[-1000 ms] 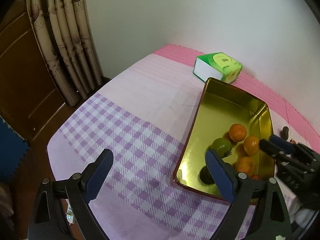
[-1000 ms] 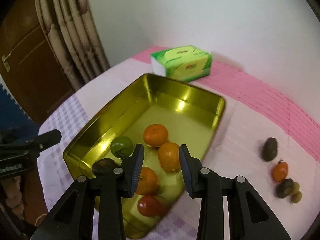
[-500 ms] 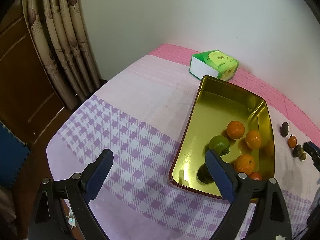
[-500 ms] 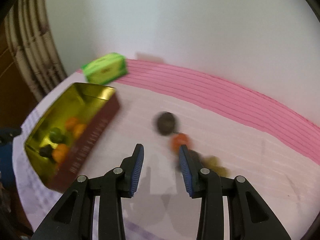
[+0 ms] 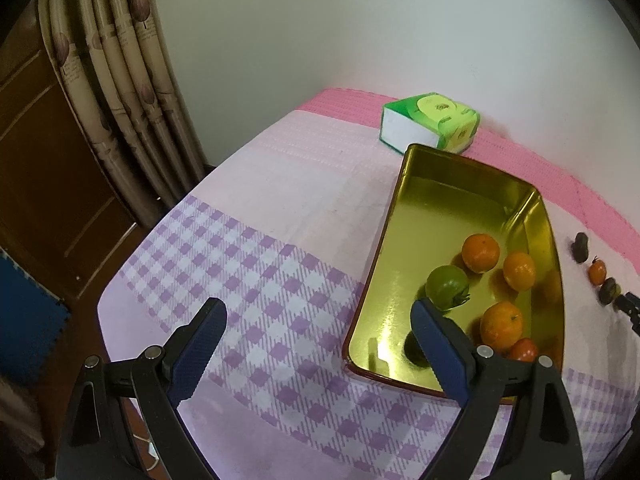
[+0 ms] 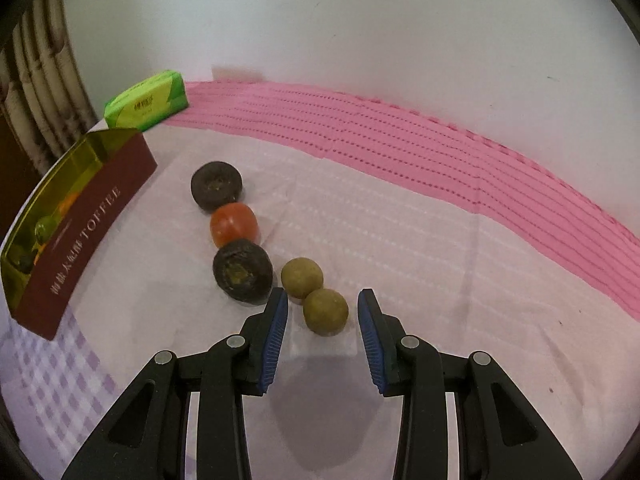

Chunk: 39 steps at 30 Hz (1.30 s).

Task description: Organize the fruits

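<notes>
With the right tongs (image 6: 322, 306) apart and the nearer tan round fruit (image 6: 325, 311) sitting between the blue pads, touching neither, the grasp is set up but not made. Risk one, as I judge it: the second tan fruit (image 6: 301, 283) touches the first on its far left side and sits just off the left pad tip, so closing could catch both, or knock the far one away. Risk two: the fruit is round and smooth, and a closure off its middle may squirt it forward across the tabletop (image 6: 400, 248). The dark wrinkled fruit (image 6: 243, 276) lies just beside the left pad; a sideways drift would bump it into the red tomato (image 6: 234, 225) behind, which touches another dark fruit (image 6: 216, 185) farther back.

Left tongs (image 5: 316, 344) also apart, holding nothing, hovering over the checked cloth beside the gold tin (image 5: 436, 184). Its right pad overlaps the tin's near corner in view; contact cannot be told. Inside the tin: three oranges, a green fruit, a red one, one dark fruit half hidden. Green tissue pack (image 5: 430, 126) beyond.

Against half a second ago: right view was blurred with the loose fruits farther ahead; now sharp, tongs opened wider, fruits close. A second ago it looked down into the tin. Left view nearly unchanged.
</notes>
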Each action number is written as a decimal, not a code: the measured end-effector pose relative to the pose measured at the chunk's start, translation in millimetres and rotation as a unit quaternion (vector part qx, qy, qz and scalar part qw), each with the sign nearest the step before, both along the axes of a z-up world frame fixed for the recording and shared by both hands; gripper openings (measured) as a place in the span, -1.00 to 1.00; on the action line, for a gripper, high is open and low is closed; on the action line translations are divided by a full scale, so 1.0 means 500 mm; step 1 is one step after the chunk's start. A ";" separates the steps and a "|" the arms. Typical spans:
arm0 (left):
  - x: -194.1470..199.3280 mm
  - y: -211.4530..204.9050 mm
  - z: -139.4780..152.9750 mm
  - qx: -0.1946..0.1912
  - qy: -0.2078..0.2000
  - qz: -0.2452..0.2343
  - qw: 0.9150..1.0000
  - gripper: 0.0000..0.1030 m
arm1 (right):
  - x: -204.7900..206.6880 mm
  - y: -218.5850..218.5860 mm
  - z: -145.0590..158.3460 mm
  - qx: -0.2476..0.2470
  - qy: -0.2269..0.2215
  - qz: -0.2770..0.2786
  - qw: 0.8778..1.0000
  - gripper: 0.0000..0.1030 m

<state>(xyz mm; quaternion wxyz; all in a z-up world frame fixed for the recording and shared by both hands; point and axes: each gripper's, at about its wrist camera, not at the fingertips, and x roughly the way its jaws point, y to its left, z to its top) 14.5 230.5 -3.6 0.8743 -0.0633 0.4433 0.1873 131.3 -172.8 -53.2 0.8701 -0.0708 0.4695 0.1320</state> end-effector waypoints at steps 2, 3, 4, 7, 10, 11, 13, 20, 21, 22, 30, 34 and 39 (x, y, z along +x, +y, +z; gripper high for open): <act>0.001 -0.001 -0.003 0.004 0.002 0.000 1.000 0.78 | 0.008 0.006 -0.010 -0.003 0.002 0.006 1.000 -0.26; 0.000 -0.001 -0.002 0.005 0.002 0.000 1.000 0.78 | 0.013 0.009 -0.015 -0.005 0.003 0.009 1.000 -0.26; 0.000 -0.002 -0.001 0.007 0.000 0.000 1.000 0.78 | 0.015 0.011 -0.019 -0.007 0.006 0.011 1.000 -0.26; 0.000 -0.005 0.000 0.014 -0.003 -0.001 1.000 0.78 | 0.018 0.017 -0.019 0.000 0.000 0.011 1.000 -0.26; -0.002 -0.008 0.000 0.015 -0.003 -0.003 1.000 0.78 | 0.011 0.025 -0.020 0.000 -0.007 0.008 1.000 -0.26; -0.002 -0.009 0.000 0.016 -0.003 -0.005 1.000 0.78 | 0.007 0.031 -0.021 -0.002 -0.011 0.008 1.000 -0.26; -0.002 -0.011 0.002 0.017 -0.005 -0.006 1.000 0.78 | -0.003 0.037 -0.023 -0.003 -0.018 0.004 1.000 -0.28; -0.005 -0.022 0.009 0.026 -0.014 -0.012 0.999 0.78 | -0.052 0.037 -0.022 0.010 -0.026 -0.012 1.000 -0.48; -0.006 -0.025 0.010 0.027 -0.015 -0.014 0.999 0.78 | -0.059 0.036 -0.022 0.010 -0.027 -0.012 1.000 -0.48; -0.006 -0.030 0.010 0.027 -0.015 -0.017 0.999 0.78 | -0.066 0.035 -0.023 0.009 -0.029 -0.013 0.999 -0.48; -0.004 -0.103 0.041 0.038 -0.037 -0.063 0.997 0.78 | -0.080 -0.014 -0.022 0.003 -0.038 -0.045 0.998 -0.48; 0.010 -0.163 0.055 0.032 -0.047 -0.098 0.994 0.78 | -0.078 -0.048 -0.023 -0.009 -0.044 -0.070 0.997 -0.48; 0.035 -0.250 0.058 0.032 -0.044 -0.148 0.987 0.78 | -0.070 -0.096 -0.023 -0.018 -0.047 -0.105 0.993 -0.48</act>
